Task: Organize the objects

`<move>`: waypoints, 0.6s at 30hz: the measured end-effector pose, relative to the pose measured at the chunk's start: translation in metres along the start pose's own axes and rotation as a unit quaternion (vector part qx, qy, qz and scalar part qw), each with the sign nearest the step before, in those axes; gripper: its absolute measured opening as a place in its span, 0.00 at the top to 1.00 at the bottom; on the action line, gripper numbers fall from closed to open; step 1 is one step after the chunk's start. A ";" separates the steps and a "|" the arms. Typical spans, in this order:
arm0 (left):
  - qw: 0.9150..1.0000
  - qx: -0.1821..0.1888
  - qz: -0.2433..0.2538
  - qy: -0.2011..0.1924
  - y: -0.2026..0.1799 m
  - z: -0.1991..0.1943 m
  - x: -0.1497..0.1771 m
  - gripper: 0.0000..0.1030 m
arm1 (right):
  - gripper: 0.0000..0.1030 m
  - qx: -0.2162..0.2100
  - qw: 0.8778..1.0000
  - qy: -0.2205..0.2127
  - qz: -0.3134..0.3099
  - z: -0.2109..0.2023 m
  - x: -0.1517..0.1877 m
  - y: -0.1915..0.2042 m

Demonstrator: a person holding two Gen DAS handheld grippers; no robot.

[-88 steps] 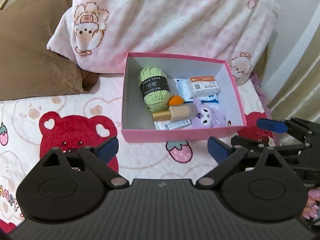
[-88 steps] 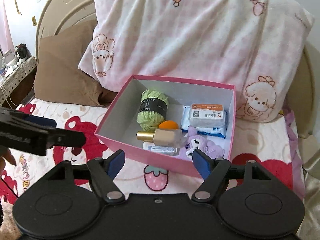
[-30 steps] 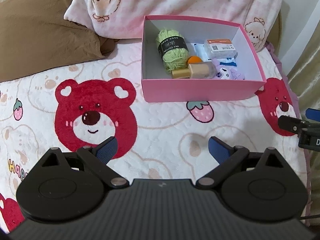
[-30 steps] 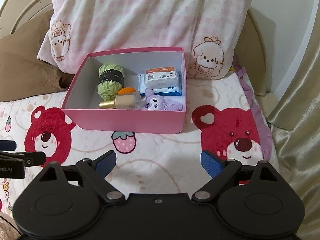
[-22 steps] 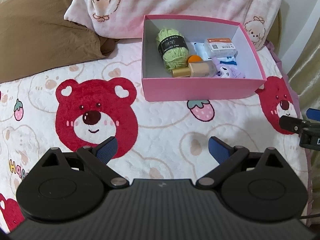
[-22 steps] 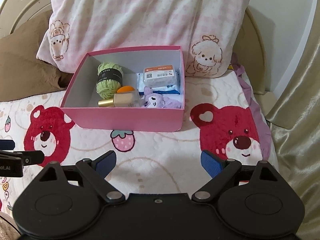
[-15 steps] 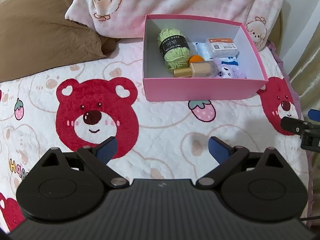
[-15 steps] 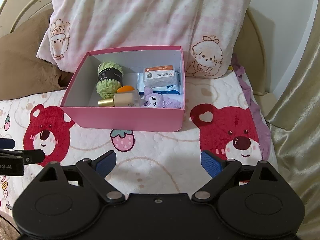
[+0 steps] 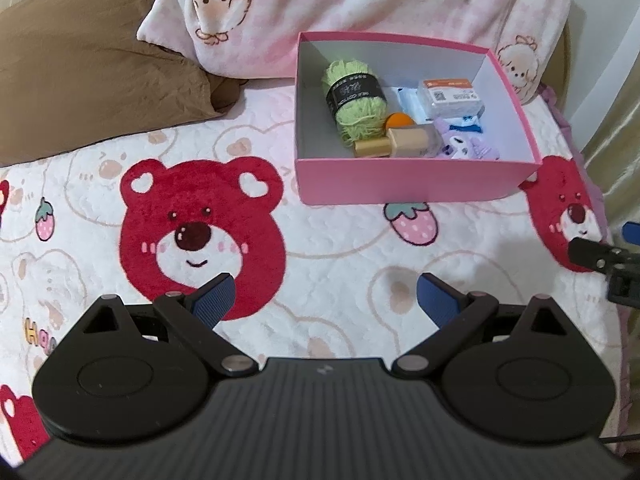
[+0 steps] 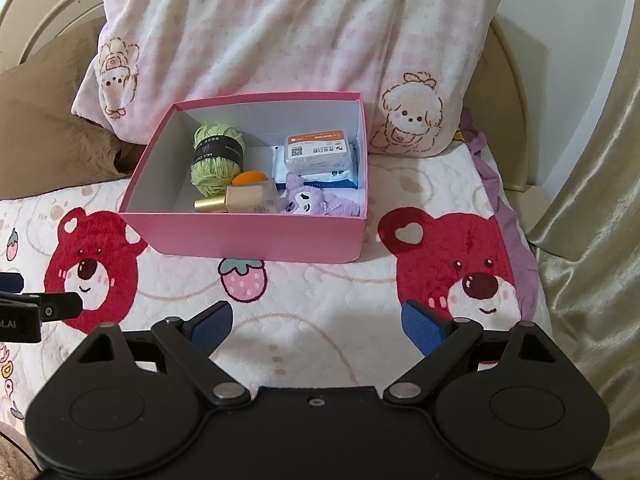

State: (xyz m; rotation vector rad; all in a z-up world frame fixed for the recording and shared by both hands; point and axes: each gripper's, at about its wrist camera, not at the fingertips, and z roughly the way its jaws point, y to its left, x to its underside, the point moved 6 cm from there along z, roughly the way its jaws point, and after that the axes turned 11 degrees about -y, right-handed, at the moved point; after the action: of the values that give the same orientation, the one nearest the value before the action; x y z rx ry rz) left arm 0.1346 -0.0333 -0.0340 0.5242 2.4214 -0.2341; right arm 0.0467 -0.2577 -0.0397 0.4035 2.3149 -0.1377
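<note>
Though boxed, bottle (image 10: 240, 199) partly wall-hidden

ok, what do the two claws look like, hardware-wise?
Identical builds. Left claw and right claw: matte black ribbed body, two round black housings, black linkage arms with silver pivot pins, blue textured pads. White lettering shows on the left claw's side in the right view. No sleeves visible.

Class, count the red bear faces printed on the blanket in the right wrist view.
2 full red bear faces: one left of the pink box, one right of it. Others may lie outside this view.
</note>
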 end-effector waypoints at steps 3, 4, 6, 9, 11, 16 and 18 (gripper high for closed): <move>1.000 -0.007 0.003 0.000 0.002 0.001 0.001 0.04 | 0.09 0.001 1.000 0.001 0.000 0.001 0.000 -0.001; 1.000 -0.005 0.002 0.000 0.002 0.001 0.000 0.04 | 0.09 0.002 1.000 0.001 0.000 0.001 0.000 -0.001; 1.000 -0.002 -0.001 0.001 0.002 0.003 0.001 0.04 | 0.09 0.003 1.000 0.002 0.001 0.001 0.000 -0.002; 1.000 -0.001 0.000 0.000 0.004 0.003 0.001 0.04 | 0.09 0.003 1.000 0.004 0.002 0.003 0.001 -0.003; 1.000 -0.001 0.000 0.002 0.004 0.003 0.000 0.04 | 0.09 0.002 1.000 0.004 0.003 0.004 0.001 -0.002; 1.000 -0.012 -0.003 0.003 0.007 0.005 0.001 0.02 | 0.09 0.000 1.000 0.004 -0.002 0.005 0.002 0.001; 1.000 -0.014 -0.001 -0.002 0.006 0.004 0.001 0.02 | 0.09 -0.001 1.000 0.004 -0.003 0.005 0.002 0.001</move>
State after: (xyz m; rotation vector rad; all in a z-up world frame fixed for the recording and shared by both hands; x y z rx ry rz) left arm 0.1389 -0.0287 -0.0381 0.5084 2.4176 -0.2012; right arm 0.0494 -0.2575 -0.0443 0.3966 2.3242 -0.1357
